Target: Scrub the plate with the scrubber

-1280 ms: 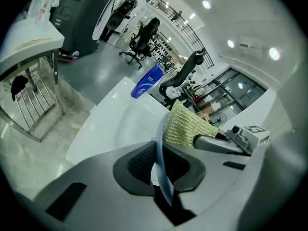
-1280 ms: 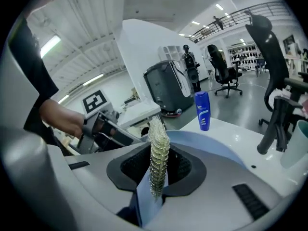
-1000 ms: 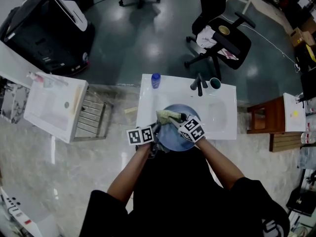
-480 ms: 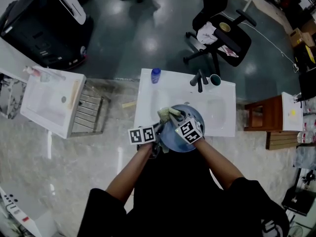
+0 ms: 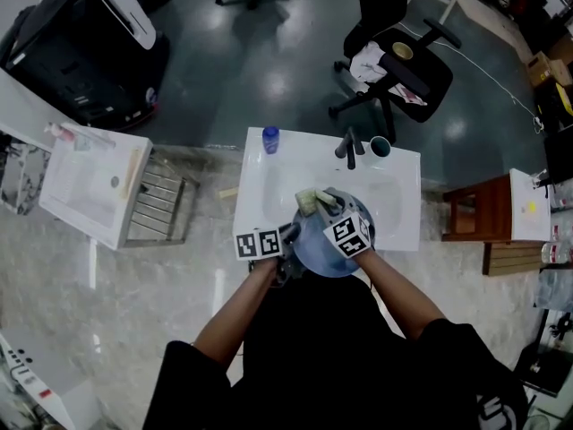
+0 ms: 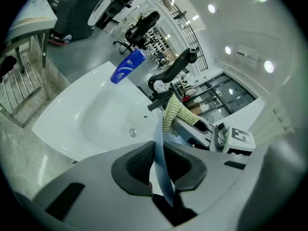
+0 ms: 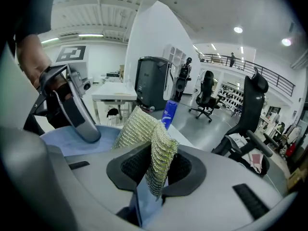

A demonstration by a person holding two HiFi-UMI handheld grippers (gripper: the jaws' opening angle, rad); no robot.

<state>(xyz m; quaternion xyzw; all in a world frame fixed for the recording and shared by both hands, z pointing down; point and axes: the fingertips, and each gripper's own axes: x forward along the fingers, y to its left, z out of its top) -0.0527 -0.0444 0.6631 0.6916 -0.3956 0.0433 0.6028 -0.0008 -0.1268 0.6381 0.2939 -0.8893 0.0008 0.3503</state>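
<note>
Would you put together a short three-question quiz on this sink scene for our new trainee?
1. What sits between the jaws of the left gripper?
2. True or false: the right gripper holds nothing.
3. The blue bottle stands: A) on the floor, B) on the back edge of the sink, C) on the office chair.

Key:
1. The rim of the blue plate; those jaws have just been opening a little.
2. False: it grips the scrubber.
3. B.

Open lab hall, office chairs [image 5: 403,70], mezzanine railing [image 7: 262,72], freestanding washbasins [image 5: 85,191]
</note>
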